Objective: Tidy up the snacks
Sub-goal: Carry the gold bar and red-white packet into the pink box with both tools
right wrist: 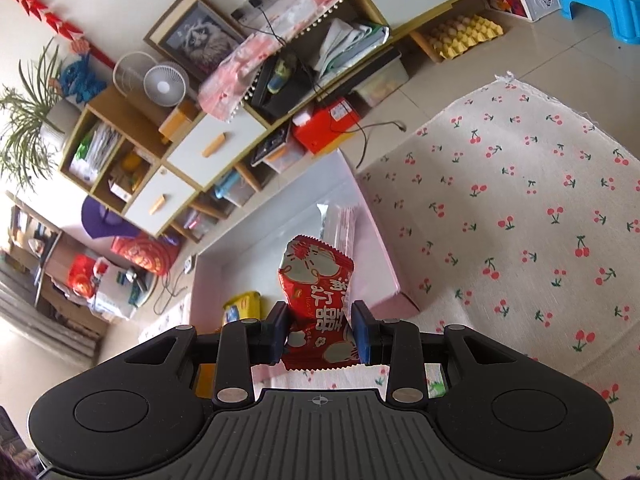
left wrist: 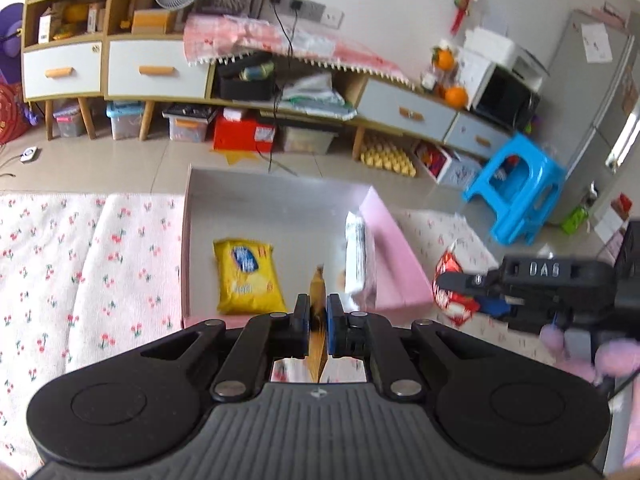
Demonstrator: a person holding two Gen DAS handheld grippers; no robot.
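Note:
My left gripper (left wrist: 318, 312) is shut on a thin orange-brown snack packet (left wrist: 318, 286), held edge-on above the near end of the pink box (left wrist: 394, 248). Inside the box lie a yellow snack bag (left wrist: 246, 276) and a white-and-silver packet (left wrist: 356, 258) leaning on the right wall. My right gripper (right wrist: 320, 330) is shut on a red-and-white snack packet (right wrist: 314, 280), held over the near right part of the pink box (right wrist: 384, 248). In the left wrist view that right gripper (left wrist: 460, 292) with its red packet (left wrist: 450, 266) hovers just right of the box.
The box stands on a cherry-print cloth (right wrist: 520, 208) over the table. Beyond are the tiled floor, a low wooden cabinet (left wrist: 160, 68) with drawers, storage bins, a blue plastic stool (left wrist: 516, 188) and a grey fridge (left wrist: 592, 92). A gloved hand (left wrist: 580, 344) holds the right gripper.

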